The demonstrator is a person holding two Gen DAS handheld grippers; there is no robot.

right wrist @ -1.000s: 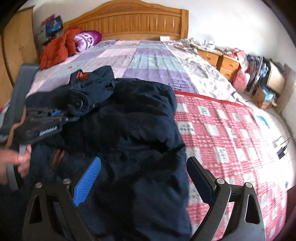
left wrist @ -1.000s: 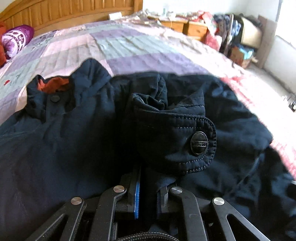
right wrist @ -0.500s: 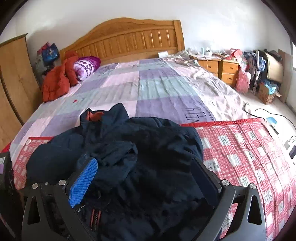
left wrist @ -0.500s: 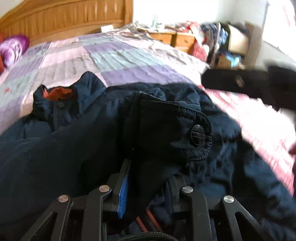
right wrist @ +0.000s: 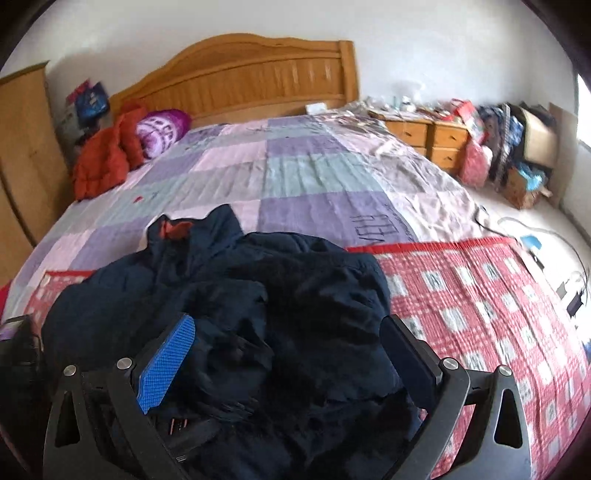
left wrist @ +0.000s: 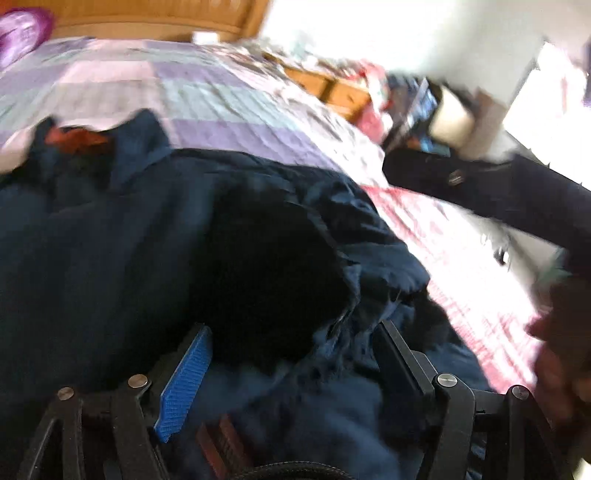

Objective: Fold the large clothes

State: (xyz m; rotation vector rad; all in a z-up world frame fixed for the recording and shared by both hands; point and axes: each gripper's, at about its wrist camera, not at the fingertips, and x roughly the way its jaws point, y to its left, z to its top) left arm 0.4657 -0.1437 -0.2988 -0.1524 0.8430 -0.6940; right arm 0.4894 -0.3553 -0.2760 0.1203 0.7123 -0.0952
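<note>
The navy jacket [right wrist: 229,317] lies bunched on the bed [right wrist: 317,173], a sleeve tucked over its middle but no tidy fold yet. The left gripper [left wrist: 291,365] is opening over loose cloth, and the right gripper [right wrist: 288,354] hangs spread wide, grasping nothing; most folding remains

Daylit; left view blurred, blown-out

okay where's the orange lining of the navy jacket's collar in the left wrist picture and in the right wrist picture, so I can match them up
Left wrist view: the orange collar lining shows at the upper left, blurred, at the far end of the navy jacket.
Right wrist view: it sits left of centre, at the jacket's far edge, against the patchwork quilt.
Shared landmark: the wooden headboard, along the top in both views.
</note>
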